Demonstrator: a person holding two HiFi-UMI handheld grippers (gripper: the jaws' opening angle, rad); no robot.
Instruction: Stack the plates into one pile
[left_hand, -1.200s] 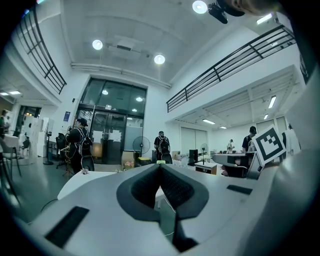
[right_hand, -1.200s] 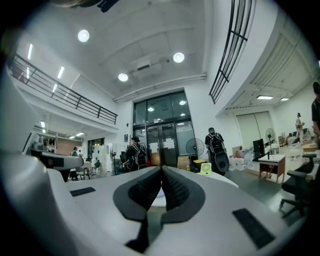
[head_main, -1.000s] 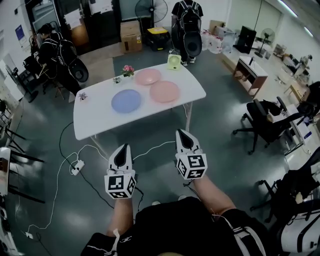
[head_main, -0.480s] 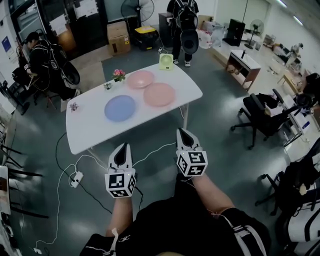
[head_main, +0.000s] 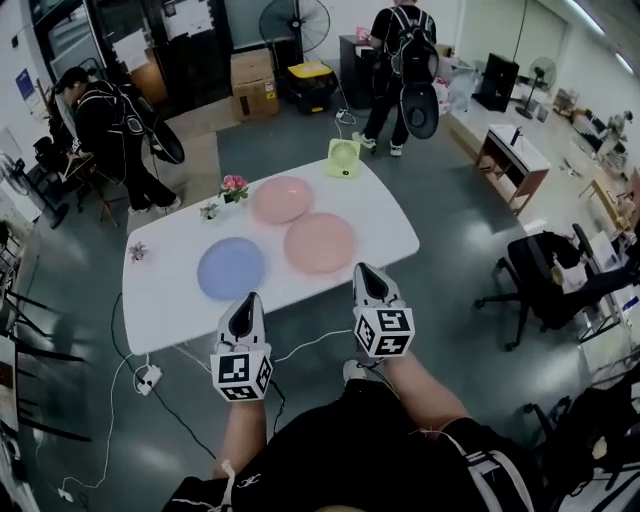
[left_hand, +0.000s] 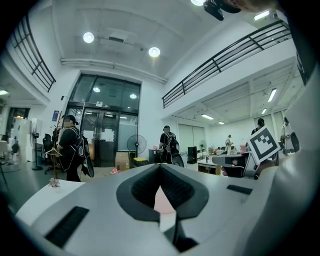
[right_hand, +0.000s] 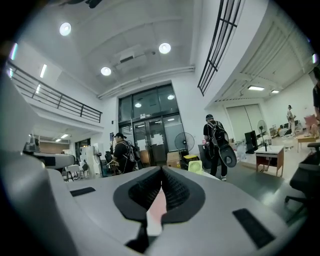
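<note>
On the white table (head_main: 385, 215), seen from the head view, three plates lie unstacked. At the left a blue plate (head_main: 231, 268) lies by itself, clear of the others. Below it, at the table's near edge, the left gripper (head_main: 245, 300) is held level. In its own view the left gripper (left_hand: 160, 167) has its jaws pressed together with nothing between them. Behind the blue plate stands a small pot of pink flowers (head_main: 234, 186). To its right lies the far pink plate (head_main: 281, 199), and just beside that the near pink plate (head_main: 320, 242). The two rims come very close, and whether they touch cannot be made out. Right of the near pink plate the right gripper (head_main: 364, 268) is also held level at the near edge. In its own view the right gripper (right_hand: 161, 170) likewise has its jaws closed and empty. A small green fan (head_main: 344, 158) stands at the table's far edge.
</note>
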